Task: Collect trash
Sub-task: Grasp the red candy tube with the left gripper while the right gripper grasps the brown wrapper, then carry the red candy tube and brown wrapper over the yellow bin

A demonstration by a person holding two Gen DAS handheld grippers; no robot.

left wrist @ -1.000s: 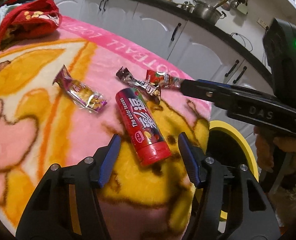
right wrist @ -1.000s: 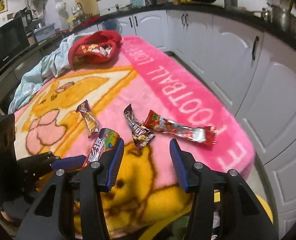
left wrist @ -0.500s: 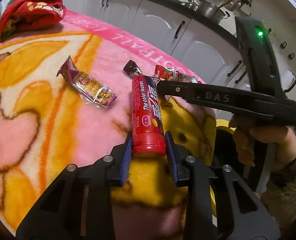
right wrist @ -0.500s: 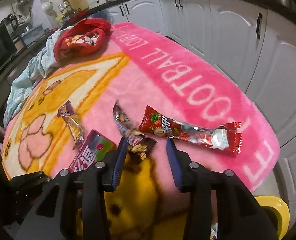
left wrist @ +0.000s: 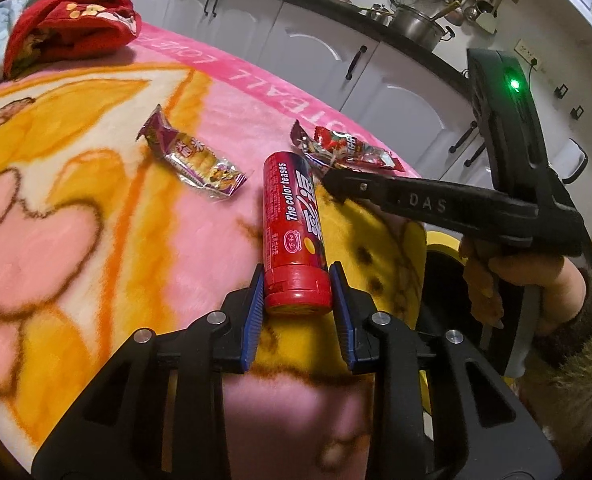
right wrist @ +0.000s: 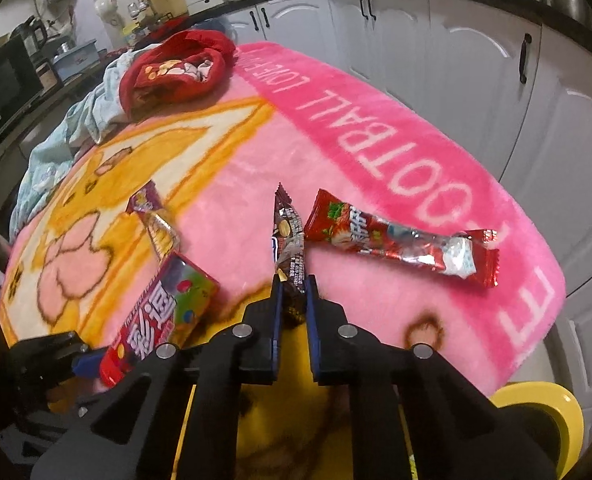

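My left gripper (left wrist: 297, 294) is shut on the cap end of a red candy tube (left wrist: 293, 228), which points away over the pink and yellow blanket (left wrist: 75, 240). The tube also shows in the right wrist view (right wrist: 163, 312). My right gripper (right wrist: 294, 296) is shut on the near end of a dark brown wrapper (right wrist: 287, 248) that lies on the blanket. A red wrapper (right wrist: 400, 240) lies just right of it. A purple snack wrapper (left wrist: 193, 156) lies left of the tube and also shows in the right wrist view (right wrist: 155, 224).
A yellow bin rim (right wrist: 552, 420) sits below the table's near right edge, also in the left wrist view (left wrist: 444, 240). A red garment (right wrist: 175, 68) and a light blue cloth (right wrist: 55, 148) lie at the far end. White cabinets (right wrist: 496, 80) stand close on the right.
My left gripper closed on the candy tube and turned it to point away. My right gripper moved down to the brown wrapper and shut on its near end.
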